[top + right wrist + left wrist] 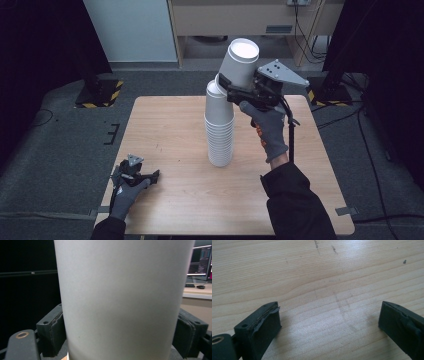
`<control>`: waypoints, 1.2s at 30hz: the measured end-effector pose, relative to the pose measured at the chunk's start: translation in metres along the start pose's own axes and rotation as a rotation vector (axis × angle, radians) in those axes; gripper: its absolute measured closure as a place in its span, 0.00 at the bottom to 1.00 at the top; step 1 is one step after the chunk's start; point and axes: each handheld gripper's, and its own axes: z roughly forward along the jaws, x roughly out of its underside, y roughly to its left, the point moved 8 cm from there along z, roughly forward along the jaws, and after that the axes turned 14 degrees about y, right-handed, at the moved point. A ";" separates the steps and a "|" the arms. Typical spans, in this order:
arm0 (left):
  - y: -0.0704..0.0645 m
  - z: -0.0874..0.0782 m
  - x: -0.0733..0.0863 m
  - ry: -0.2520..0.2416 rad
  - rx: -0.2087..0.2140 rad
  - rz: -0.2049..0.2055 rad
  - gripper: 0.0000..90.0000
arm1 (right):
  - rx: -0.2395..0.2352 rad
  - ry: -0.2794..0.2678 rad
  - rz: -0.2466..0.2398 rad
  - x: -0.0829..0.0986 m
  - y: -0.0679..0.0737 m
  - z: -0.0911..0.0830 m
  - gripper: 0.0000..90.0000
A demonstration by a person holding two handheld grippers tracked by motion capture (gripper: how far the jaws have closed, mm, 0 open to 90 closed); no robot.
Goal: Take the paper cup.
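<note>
A tall stack of white paper cups (219,129) stands near the middle of the wooden table (170,130). Just above its top, tilted to the right, hangs one white paper cup (239,62), and my right gripper (229,86) is shut on its side. In the right gripper view that cup (122,297) sits between both pads (53,332), close to the lens. My left gripper (150,176) rests at the table's near left corner, open, with bare wood between its fingers (265,325).
Past the table's far edge are a white panel (132,30) and a wooden cabinet (240,20) with cables. Black stands with yellow-striped bases (102,92) flank the far corners. In the right gripper view a lit monitor (201,261) sits on a desk.
</note>
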 end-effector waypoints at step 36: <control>0.000 0.000 0.000 0.000 0.000 -0.001 0.03 | 0.095 0.028 0.108 0.070 -0.063 -0.076 0.16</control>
